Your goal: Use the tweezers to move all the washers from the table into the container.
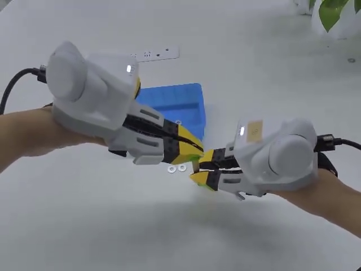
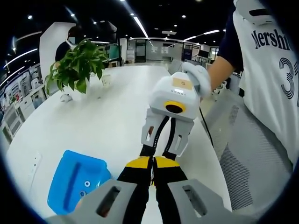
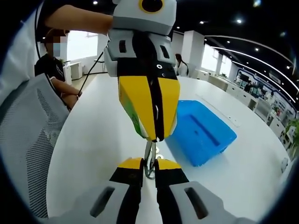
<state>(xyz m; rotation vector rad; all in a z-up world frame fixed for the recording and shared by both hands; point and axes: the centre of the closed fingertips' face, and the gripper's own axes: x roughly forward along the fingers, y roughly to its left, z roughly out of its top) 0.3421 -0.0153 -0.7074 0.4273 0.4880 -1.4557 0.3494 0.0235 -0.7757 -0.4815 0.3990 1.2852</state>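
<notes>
Both ends of the tweezers (image 3: 149, 153) are gripped: left gripper (image 2: 152, 164) jaws are pinched together on one end, right gripper (image 3: 149, 164) jaws clamp the other, tip to tip just above the table (image 1: 113, 226). We can't tell how far the tweezer arms are spread or whether they carry anything. Two washers (image 1: 172, 169) lie loose under the tips, with the blue container (image 1: 169, 99) just behind. Risks we see: the double grip twists or drops the tweezers on release, or the tips flick the washers away.

Your white jersey (image 2: 261, 60) carries "Mershi", cut off at the edge, above a large number starting "3". The tan label (image 2: 181, 84) on the right gripper (image 2: 156, 151) is too small to read.
</notes>
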